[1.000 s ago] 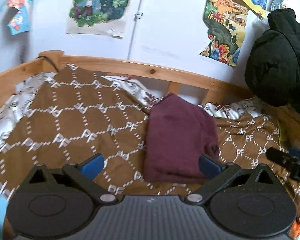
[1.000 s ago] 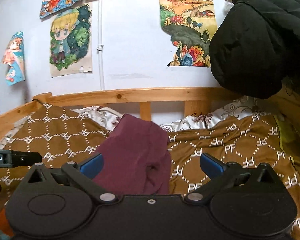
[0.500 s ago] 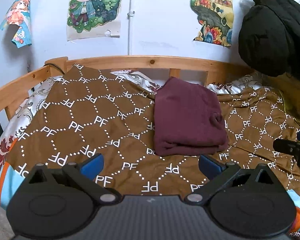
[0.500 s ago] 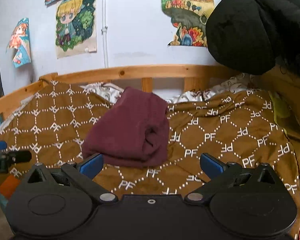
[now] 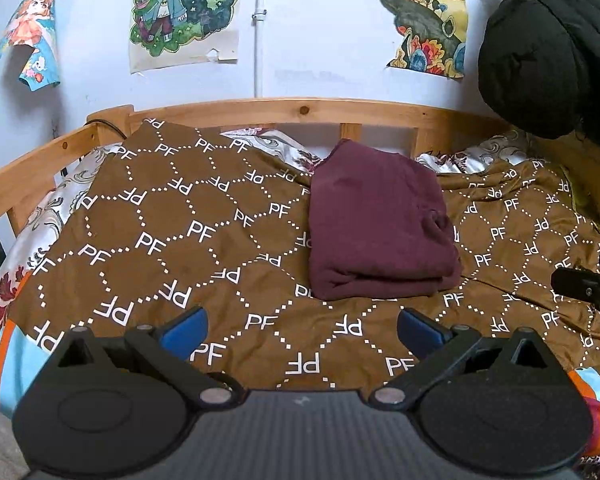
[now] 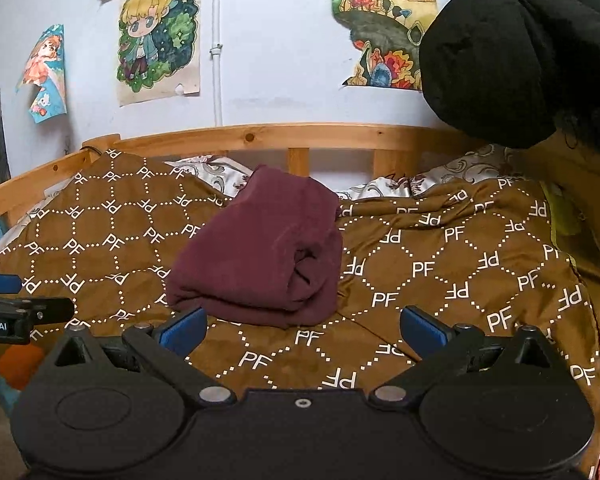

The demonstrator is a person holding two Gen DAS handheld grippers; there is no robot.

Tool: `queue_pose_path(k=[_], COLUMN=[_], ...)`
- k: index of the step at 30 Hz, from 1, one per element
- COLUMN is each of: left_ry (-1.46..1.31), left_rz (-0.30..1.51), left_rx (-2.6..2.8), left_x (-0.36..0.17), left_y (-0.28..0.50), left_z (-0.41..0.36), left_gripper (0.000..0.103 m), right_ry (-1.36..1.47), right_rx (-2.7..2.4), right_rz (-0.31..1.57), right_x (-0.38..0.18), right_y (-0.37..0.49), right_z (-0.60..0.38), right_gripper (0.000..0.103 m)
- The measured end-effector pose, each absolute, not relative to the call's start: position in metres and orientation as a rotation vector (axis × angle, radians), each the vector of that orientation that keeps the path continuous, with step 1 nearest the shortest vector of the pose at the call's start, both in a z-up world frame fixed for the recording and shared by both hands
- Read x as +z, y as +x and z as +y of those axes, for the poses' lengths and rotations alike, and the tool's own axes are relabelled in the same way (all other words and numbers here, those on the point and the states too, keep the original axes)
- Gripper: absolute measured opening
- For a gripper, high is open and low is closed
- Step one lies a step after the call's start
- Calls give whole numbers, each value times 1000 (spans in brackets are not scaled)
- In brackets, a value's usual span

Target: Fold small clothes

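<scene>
Both grippers have drawn back from the maroon garment (image 5: 380, 224) over the last second, so it now sits higher and smaller in each frame, with more of the brown blanket (image 5: 180, 248) showing below it. At the bottom of the left wrist view, the left gripper (image 5: 302, 326) has its jaws wide apart and empty, its blue pads (image 5: 182, 330) over bare blanket. At the bottom of the right wrist view, the right gripper (image 6: 302, 326) is likewise spread with nothing between its blue pads (image 6: 422, 328). The garment (image 6: 260, 252) lies folded into a compact stack at the middle of each frame, resting on the blanket, apart from both sets of jaws. At the right edge of the left view, the other gripper's tip (image 5: 588, 288) juts in. Behind runs a wooden bed rail (image 5: 300, 110); posters (image 5: 180, 12) hang on the wall in the upper part, and a black jacket (image 6: 520, 48) fills the upper right.
</scene>
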State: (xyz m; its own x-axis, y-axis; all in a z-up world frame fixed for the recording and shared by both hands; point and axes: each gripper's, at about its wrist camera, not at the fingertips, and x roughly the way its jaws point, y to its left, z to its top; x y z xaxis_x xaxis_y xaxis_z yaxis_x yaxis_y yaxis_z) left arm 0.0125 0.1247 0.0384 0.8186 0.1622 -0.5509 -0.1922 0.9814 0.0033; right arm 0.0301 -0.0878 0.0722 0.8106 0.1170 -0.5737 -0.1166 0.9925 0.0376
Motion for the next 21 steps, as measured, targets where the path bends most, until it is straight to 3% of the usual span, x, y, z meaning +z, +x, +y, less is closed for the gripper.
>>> queue_pose_path(k=[21], left_ry=[-53], left_rz=[583], left_rx=[190], left_x=[38], left_y=[12], left_z=[125], left_gripper=[102], right_ry=[-4], right_rx=[122], right_rz=[617], right_x=[72], right_y=[31], right_z=[-89], right_gripper=[102])
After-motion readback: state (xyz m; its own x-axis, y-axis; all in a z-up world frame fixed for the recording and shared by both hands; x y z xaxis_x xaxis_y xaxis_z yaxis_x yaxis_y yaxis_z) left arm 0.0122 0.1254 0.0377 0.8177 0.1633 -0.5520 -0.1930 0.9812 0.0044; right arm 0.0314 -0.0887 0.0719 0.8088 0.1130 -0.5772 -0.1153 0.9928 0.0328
